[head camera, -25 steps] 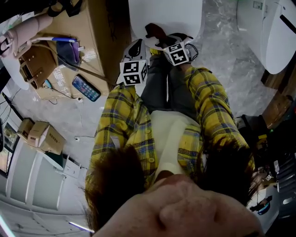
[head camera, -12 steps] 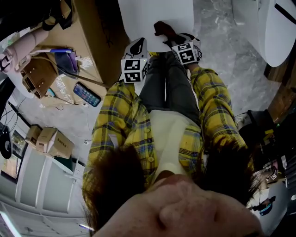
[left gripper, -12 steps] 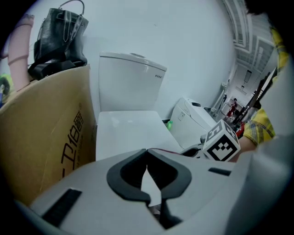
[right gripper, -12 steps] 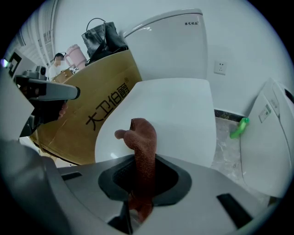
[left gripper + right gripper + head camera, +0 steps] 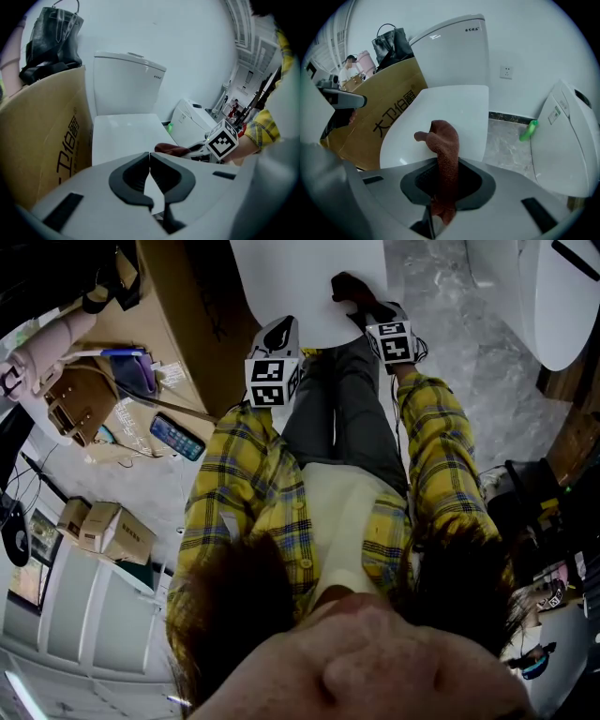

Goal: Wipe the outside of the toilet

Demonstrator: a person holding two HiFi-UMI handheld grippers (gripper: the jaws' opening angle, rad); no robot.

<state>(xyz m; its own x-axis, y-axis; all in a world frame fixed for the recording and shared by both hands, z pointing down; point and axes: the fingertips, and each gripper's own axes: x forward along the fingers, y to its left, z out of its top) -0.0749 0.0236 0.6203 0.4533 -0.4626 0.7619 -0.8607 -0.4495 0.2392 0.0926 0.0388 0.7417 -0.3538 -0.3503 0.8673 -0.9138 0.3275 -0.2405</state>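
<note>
Over toilet lid (image 5: 459,105) | R hand-held gripper (image 5: 445,174) clamps cloth (image 5: 444,138) | L hand-held gripper (image 5: 150,161) jaws together

shirt (image 5: 234,488): yellow-blue plaid | undershirt (image 5: 342,521): cream | trousers (image 5: 342,413): grey | left tongs (image 5: 151,174), right tongs (image 5: 446,185): white, black-white marker cubes (image 5: 270,381)

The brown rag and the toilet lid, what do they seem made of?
The rag looks like soft looped cloth, likely terry or microfibre: nubby, matte, drooping in folds. The toilet lid is hard, glossy white, plastic or ceramic, cannot tell which: smooth with faint highlights.
</note>
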